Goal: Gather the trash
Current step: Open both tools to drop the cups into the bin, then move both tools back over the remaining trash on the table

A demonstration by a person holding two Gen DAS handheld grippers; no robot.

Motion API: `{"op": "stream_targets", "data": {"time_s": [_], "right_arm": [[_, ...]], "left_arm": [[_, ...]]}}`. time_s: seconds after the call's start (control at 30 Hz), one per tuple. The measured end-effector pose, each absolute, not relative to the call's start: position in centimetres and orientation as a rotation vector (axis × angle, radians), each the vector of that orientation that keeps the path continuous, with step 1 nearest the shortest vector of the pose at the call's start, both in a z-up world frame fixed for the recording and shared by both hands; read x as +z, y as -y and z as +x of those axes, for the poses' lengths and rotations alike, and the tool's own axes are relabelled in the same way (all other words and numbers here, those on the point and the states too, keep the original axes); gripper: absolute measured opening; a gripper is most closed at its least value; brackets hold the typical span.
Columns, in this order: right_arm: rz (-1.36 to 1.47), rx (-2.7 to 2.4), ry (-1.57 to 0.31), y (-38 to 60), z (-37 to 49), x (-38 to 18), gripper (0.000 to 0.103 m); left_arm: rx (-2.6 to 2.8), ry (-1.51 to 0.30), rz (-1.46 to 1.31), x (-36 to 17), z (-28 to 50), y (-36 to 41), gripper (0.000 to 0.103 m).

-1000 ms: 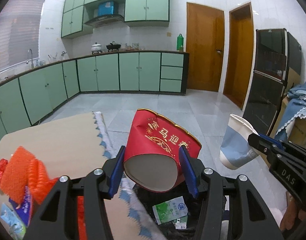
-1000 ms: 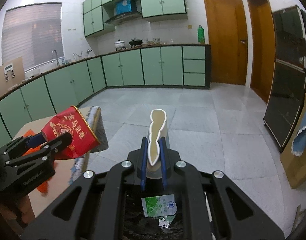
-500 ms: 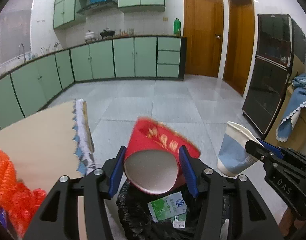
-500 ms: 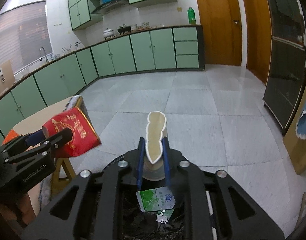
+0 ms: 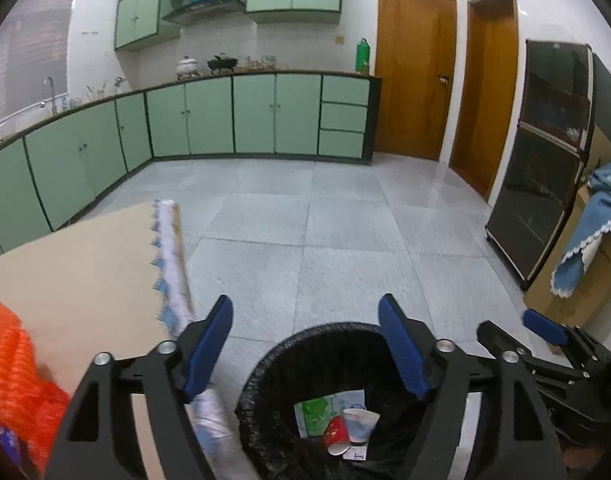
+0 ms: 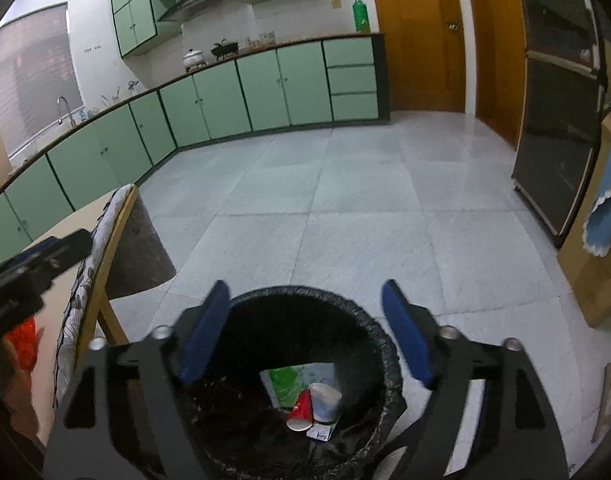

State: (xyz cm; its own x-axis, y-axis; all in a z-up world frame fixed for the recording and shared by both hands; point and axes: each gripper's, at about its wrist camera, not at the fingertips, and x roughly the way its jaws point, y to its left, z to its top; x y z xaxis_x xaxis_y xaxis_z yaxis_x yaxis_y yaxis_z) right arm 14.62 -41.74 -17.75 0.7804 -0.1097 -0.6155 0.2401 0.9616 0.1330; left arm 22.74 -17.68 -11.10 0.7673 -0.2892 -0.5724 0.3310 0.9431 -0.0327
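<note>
Both cups have left the jaws since the earlier frames and now lie in the bin; each set of jaws has just been opening, with nothing between them.

Left wrist view: the left hand-held gripper stands spread wide and empty over the black-lined trash bin. At 6 o'clock, on the bin floor, the red cup lies on its side touching the pale blue cup, both on a green-and-white wrapper. At 9 o'clock the worktop carries an orange mesh item. At 4 o'clock the right hand-held gripper's blue pad shows.

Right wrist view: the right hand-held gripper is likewise spread and empty, directly above the same bin. The red cup and the pale cup rest side by side at 6 o'clock. The left tool shows at 9 o'clock over the worktop edge.

Judgement: the drop appears complete. To finish well, lift both tools clear of the liner without snagging it, keep the jaws apart, then return toward the worktop for whatever trash is left there, probably the orange item.
</note>
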Motion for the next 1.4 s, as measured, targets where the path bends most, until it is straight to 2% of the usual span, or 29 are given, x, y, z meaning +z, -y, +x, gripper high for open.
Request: {"op": "stream_targets", "data": {"time_s": [0.03, 0.13, 0.27, 0.5, 0.97, 1.4], "right_arm": [[0.203, -0.201, -0.638, 41.5, 14.4, -17.3, 0.091], [0.194, -0.197, -0.606, 40.1, 13.8, -15.7, 0.096], [0.191, -0.149, -0.556, 37.4, 12.8, -13.5, 0.097], [0.159, -0.050, -0.484, 31.7, 10.8, -11.0, 0.097], [0.116, 0.130, -0.459, 20.9, 8.8, -10.4, 0.097], [0.066, 0.190, -0.493, 16.9, 7.7, -10.8, 0.097]], "left_arm": [[-0.326, -0.596, 0.070, -10.6, 22.5, 17.2, 0.081], [-0.294, -0.562, 0.065, -8.8, 21.8, 15.1, 0.087], [-0.226, -0.515, 0.042, -6.7, 19.8, 11.0, 0.091], [-0.073, -0.480, 0.061, -5.5, 15.8, 3.8, 0.091], [0.125, -0.554, 0.082, -8.0, 9.0, -7.9, 0.091], [0.134, -0.644, 0.023, -11.9, 5.8, -10.2, 0.089]]}}
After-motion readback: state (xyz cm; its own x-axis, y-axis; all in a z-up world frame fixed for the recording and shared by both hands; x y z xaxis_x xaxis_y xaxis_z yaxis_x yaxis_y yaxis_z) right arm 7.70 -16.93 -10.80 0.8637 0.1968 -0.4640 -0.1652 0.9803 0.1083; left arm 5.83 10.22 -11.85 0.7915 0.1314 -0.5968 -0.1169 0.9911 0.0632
